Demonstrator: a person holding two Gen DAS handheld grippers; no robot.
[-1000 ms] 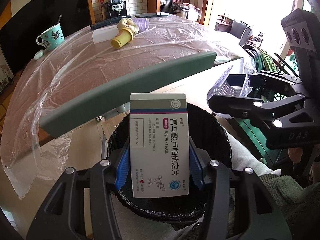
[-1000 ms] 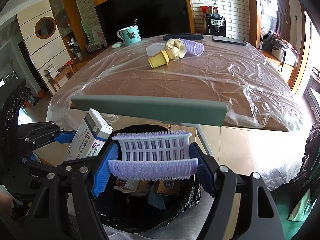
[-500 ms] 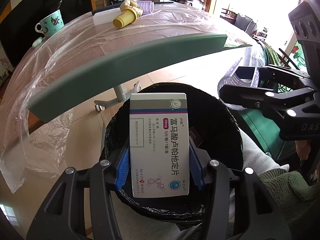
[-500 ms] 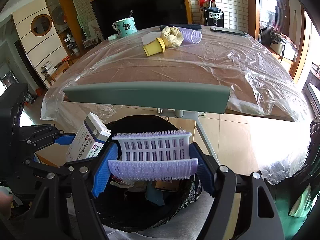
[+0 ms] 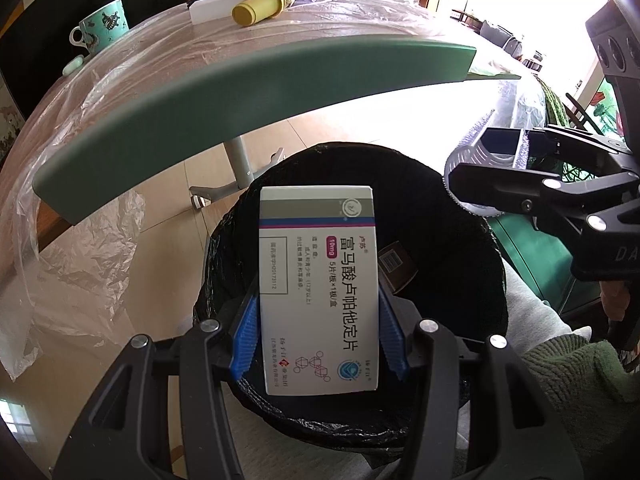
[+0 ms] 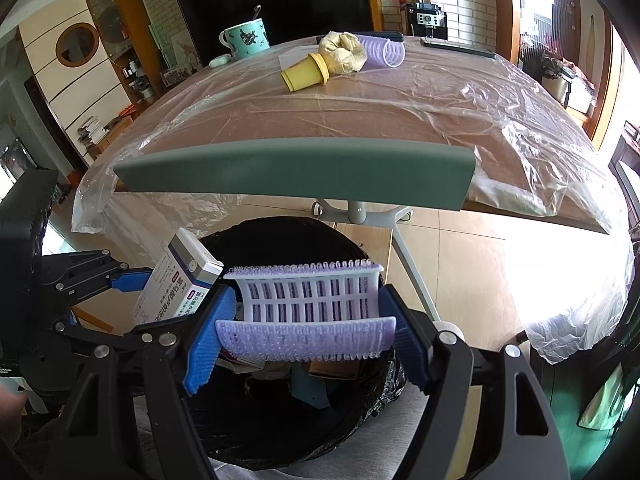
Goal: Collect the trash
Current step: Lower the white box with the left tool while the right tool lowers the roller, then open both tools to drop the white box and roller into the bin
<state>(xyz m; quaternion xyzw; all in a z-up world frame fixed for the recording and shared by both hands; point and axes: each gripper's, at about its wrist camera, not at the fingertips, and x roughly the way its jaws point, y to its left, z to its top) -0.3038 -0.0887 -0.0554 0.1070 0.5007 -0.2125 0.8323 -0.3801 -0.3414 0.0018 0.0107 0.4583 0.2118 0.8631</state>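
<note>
My left gripper (image 5: 318,332) is shut on a white medicine box (image 5: 318,288) with purple and grey bands, held upright over the black-lined trash bin (image 5: 460,208). My right gripper (image 6: 306,334) is shut on a purple and white hair roller (image 6: 308,304), also above the bin (image 6: 360,420). In the right wrist view the medicine box (image 6: 176,284) and left gripper (image 6: 136,280) show at the left. In the left wrist view the right gripper (image 5: 484,160) with the hair roller (image 5: 468,168) sits at the bin's right rim. Cardboard scraps (image 6: 336,368) lie inside the bin.
A green chair back (image 6: 296,172) arches just beyond the bin. Behind it a plastic-covered table (image 6: 360,112) carries a yellow cup (image 6: 304,74), a crumpled wad (image 6: 344,54), another purple roller (image 6: 384,52) and a teal mug (image 6: 244,38). A green sleeve (image 5: 568,376) is at the lower right.
Both grippers have sunk toward the bin, each keeping its object. The bin looms larger and the table and chair back have slid up in both views.
</note>
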